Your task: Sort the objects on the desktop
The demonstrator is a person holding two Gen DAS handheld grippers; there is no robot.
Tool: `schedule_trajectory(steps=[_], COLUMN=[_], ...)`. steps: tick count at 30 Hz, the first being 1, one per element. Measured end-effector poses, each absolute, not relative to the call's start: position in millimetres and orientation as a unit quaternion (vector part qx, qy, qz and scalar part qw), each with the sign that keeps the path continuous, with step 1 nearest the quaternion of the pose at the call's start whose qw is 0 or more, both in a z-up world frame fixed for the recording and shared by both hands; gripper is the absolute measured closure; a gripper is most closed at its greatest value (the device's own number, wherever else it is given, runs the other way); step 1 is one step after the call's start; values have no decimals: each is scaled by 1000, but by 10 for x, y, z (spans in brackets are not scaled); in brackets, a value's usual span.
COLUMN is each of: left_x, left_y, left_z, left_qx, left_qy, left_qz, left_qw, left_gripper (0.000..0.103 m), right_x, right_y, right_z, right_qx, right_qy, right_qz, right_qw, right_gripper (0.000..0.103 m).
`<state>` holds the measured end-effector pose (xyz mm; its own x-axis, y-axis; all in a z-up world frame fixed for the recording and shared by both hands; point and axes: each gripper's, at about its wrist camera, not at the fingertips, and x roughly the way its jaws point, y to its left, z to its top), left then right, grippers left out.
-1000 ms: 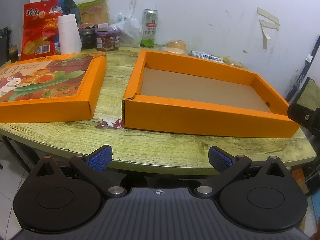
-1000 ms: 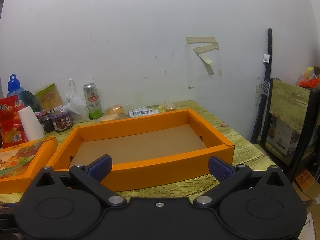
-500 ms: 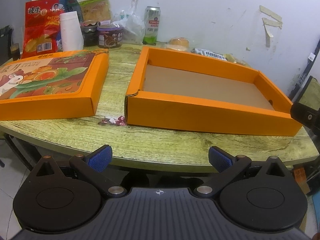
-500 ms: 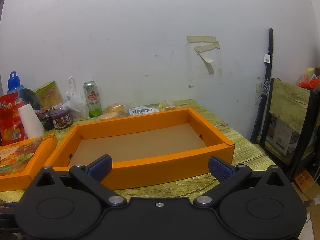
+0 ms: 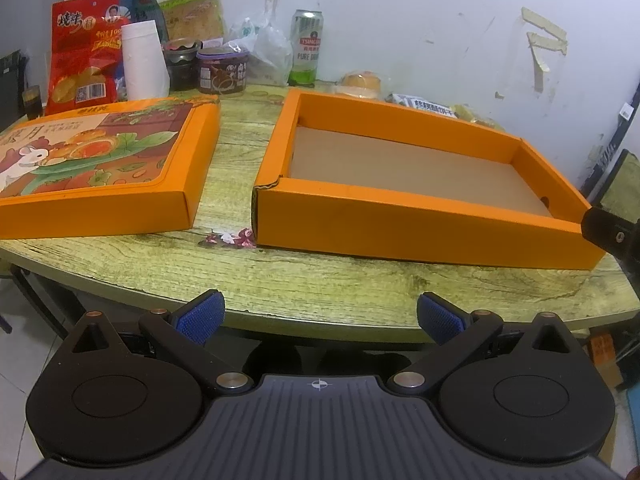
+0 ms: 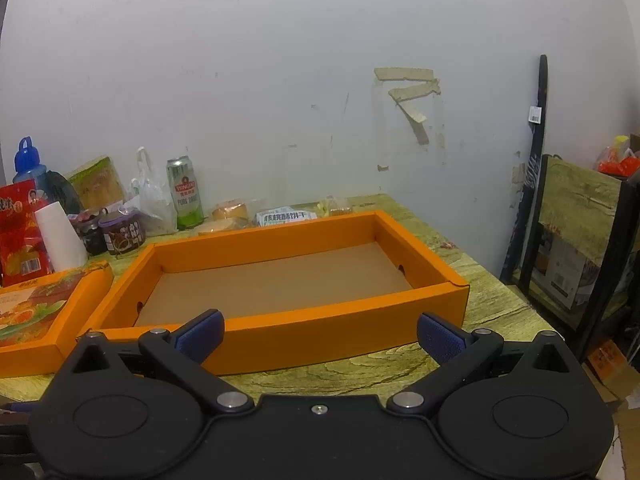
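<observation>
One open orange cardboard tray [image 5: 420, 236] lies flat, long axis across the table; one printed orange lid [image 5: 100, 160] beside it. Left gripper [image 5: 320, 316] and right gripper [image 6: 320, 334]: both spread wide, empty.

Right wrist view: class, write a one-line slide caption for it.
Open right gripper faces an empty orange box tray on the wooden table.

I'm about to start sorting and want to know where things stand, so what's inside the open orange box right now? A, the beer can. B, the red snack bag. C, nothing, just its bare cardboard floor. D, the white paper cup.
C: the open orange box shows only bare brown cardboard inside, while the beer can, white paper cup and red snack bag stand behind it near the wall.
</observation>
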<state>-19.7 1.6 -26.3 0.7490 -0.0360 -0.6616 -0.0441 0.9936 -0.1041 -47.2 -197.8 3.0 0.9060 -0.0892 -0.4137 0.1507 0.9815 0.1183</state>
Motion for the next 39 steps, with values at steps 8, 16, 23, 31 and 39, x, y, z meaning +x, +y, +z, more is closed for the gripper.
schedule_trajectory(steps=[8, 16, 23, 31, 39], left_x=[-200, -44, 304, 589, 864], left_y=[60, 114, 144, 102, 78], left_z=[-241, -58, 162, 549, 845], left_qx=[-62, -65, -62, -36, -17], left_qy=[345, 312, 282, 225, 204], left_qz=[3, -20, -34, -42, -43], left_qw=[936, 948, 957, 973, 978], left_gripper=[0, 0, 0, 0, 0], right_x=[-444, -369, -95, 247, 497], right_y=[-1958, -1995, -2020, -2087, -2126], right_z=[2, 1, 35, 276, 566], right_qx=[68, 51, 9, -1, -15], right_qy=[217, 213, 206, 177, 152], right_qz=[-65, -67, -72, -65, -22], right_qw=[972, 973, 976, 982, 988], right_gripper=[0, 0, 0, 0, 0])
